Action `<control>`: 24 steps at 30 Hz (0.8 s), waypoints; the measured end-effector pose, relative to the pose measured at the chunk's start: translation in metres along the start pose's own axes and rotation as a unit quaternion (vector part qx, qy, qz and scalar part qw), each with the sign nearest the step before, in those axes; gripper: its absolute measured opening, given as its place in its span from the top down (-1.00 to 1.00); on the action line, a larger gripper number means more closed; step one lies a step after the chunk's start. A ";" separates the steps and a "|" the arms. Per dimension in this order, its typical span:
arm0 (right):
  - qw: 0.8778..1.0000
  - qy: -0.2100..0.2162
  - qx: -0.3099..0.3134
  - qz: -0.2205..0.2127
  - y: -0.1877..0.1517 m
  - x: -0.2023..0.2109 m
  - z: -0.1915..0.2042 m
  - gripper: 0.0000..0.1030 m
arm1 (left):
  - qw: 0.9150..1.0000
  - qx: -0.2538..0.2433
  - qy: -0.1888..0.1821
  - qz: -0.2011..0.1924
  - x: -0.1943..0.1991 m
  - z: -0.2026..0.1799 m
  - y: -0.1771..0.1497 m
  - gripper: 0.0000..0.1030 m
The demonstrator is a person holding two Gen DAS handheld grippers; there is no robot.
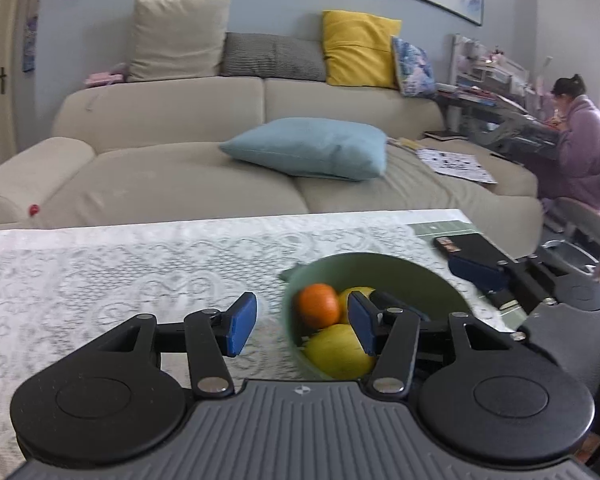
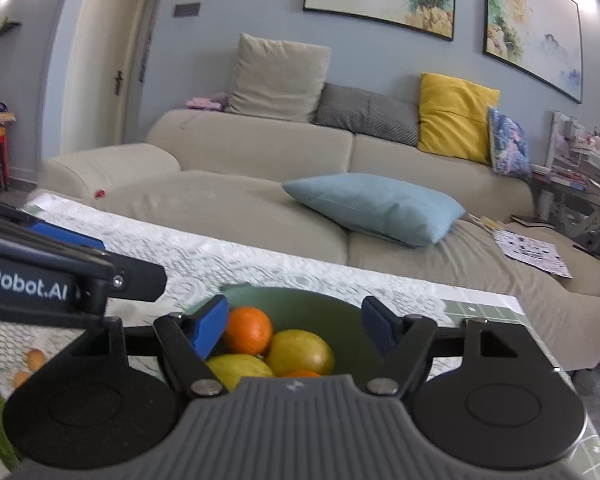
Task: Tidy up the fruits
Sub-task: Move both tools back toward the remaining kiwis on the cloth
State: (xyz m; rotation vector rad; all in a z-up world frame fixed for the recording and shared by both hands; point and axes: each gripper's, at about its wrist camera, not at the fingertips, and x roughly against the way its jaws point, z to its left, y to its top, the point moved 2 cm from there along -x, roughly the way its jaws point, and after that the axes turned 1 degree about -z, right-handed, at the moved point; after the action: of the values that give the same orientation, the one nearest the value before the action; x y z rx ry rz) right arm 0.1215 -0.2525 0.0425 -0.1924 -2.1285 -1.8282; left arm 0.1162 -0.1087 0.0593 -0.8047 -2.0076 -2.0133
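On the lace-covered table (image 1: 120,264) before you, a green bowl (image 1: 400,268) is sitting with an orange (image 1: 318,305) and two yellow fruits (image 1: 336,350) inside; your right gripper (image 2: 296,328) is hovering directly over it, jaws apart and empty, the fruit lying just ahead and below between the pads; your left gripper (image 1: 300,326) is standing to the bowl's left, jaws likewise apart and holding nothing, only its right pad overlapping the rim; a few small orange fruits (image 2: 30,364) are resting on the cloth near your left side; the right hand is likely nearer the bowl.
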 end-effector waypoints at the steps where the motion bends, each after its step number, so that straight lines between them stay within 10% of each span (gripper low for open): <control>1: 1.000 0.011 -0.004 -0.005 0.001 0.002 0.002 -0.37 | 1.000 0.002 0.006 0.000 0.003 0.004 0.000 -0.20; 16: 0.986 0.165 -0.009 -0.002 0.002 0.010 0.049 -0.40 | 0.996 0.010 0.061 0.066 0.024 0.073 -0.020 -0.20; 24: 0.977 0.213 0.023 0.023 -0.006 0.007 0.077 0.07 | 0.991 0.023 0.064 0.118 0.021 0.105 -0.041 -0.20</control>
State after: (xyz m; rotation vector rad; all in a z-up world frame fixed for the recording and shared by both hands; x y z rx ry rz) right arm 0.1009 -0.1792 0.0295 0.1493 -1.8469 -1.6162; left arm 0.1036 0.0010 0.0280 -0.8368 -1.7901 -1.8320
